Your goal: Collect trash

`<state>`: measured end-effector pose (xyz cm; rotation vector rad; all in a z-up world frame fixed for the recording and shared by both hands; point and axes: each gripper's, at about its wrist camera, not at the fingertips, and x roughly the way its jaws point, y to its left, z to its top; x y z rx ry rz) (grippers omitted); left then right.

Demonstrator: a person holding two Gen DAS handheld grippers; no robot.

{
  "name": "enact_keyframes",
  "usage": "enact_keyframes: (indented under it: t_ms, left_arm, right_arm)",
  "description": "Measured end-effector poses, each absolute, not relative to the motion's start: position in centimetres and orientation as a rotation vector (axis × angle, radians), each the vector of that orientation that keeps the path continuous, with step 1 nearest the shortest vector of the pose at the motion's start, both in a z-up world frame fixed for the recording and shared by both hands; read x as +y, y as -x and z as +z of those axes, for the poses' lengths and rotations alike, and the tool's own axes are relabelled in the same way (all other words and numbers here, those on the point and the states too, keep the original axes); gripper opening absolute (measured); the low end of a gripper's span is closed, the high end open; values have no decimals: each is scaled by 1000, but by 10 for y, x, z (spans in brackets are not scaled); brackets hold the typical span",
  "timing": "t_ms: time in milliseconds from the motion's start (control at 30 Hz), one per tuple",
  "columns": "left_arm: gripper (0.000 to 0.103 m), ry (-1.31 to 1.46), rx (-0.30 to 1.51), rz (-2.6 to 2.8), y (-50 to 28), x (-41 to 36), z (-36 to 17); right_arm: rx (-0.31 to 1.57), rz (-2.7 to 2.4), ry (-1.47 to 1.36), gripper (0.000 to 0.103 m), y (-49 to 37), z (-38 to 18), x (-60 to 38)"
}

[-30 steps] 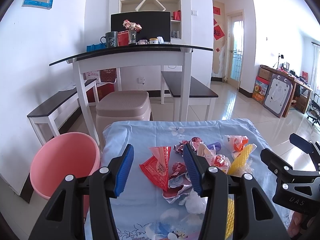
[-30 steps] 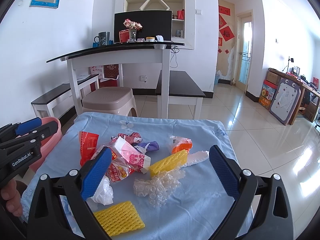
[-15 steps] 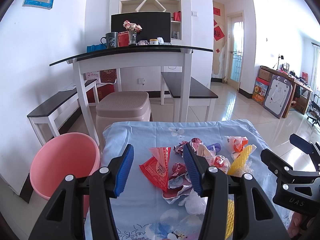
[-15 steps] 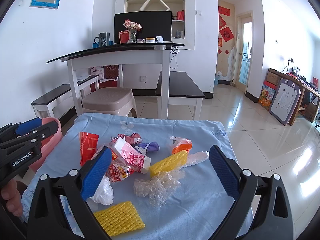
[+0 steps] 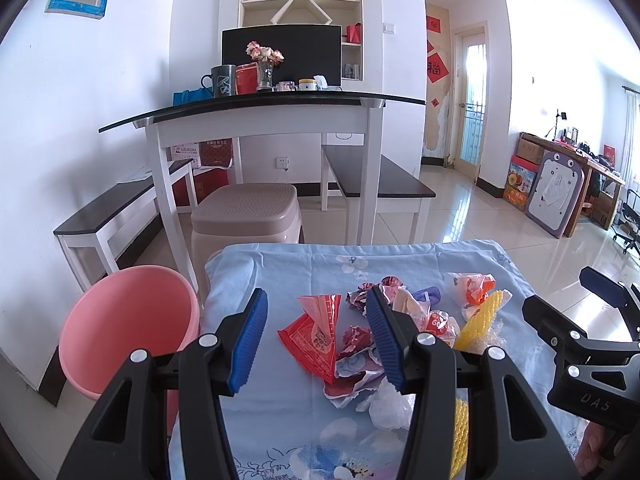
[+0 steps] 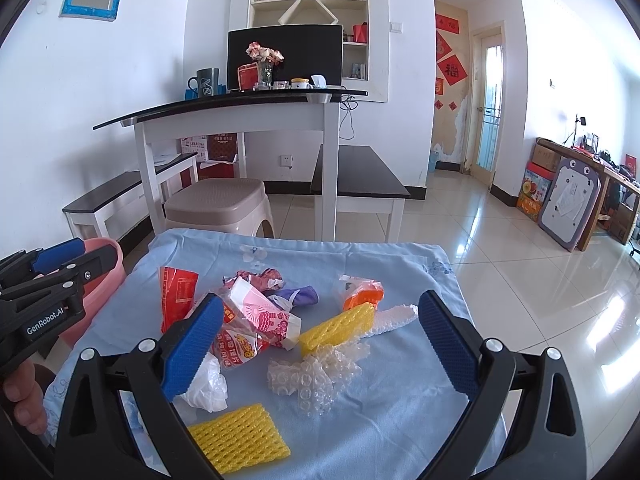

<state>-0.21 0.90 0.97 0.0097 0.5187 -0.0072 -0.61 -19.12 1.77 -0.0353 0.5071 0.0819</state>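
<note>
Left gripper [image 5: 316, 340], jaws apart, half hides the crumpled white plastic bag [image 5: 390, 408]. Only the view from the right gripper [image 6: 320, 344], jaws apart, shows the clear bubble wrap [image 6: 312, 376] whole.

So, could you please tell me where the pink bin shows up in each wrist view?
Left wrist view: the pink bin sits lower left, beside the blue cloth's left edge.
Right wrist view: only its rim shows at far left, behind the left claw.
Shared landmark: the beige stool.
</note>
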Motion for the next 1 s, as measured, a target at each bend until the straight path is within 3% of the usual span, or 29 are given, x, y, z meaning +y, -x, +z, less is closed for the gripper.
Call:
enact_keyframes:
  t_ms: [533, 600, 800, 1000]
  left_arm:
    - [51, 52, 560, -96, 0, 30, -3]
    - [51, 65, 585, -106, -1, 34, -9]
    - [51, 93, 682, -139, -9, 38, -33]
    - [43, 88, 722, -165, -30, 26, -44]
  right_arm:
    - [503, 56, 24, 98, 10, 11, -209]
    - [513, 55, 16, 92, 10, 8, -214]
    - [546, 60, -12, 88, 10, -8, -225]
    - [593, 94, -40, 78, 6, -22, -230]
